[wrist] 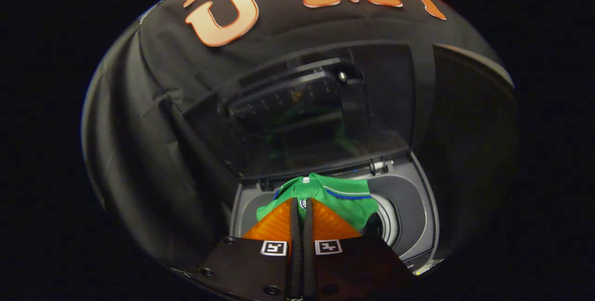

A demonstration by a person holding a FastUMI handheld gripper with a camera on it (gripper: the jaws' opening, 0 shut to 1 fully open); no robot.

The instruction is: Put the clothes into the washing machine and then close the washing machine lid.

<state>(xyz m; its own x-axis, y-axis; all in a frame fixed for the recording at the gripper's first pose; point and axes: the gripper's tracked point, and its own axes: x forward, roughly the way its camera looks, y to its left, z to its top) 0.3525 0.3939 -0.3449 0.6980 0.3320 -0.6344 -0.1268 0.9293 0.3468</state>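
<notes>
Gripper view: claw (302,206) clamped on green shirt (339,196), washer lid (320,110) raised.

A bright green shirt (337,196) with a blue-and-white stripe and white buttons – my jaws closed on it – over a grey washing machine (413,203), its lid (320,110) dark and glossy.

A black cloth wall (153,120) hangs all around the back. It has soft folds and creases. The place is dark, with little light.
</notes>
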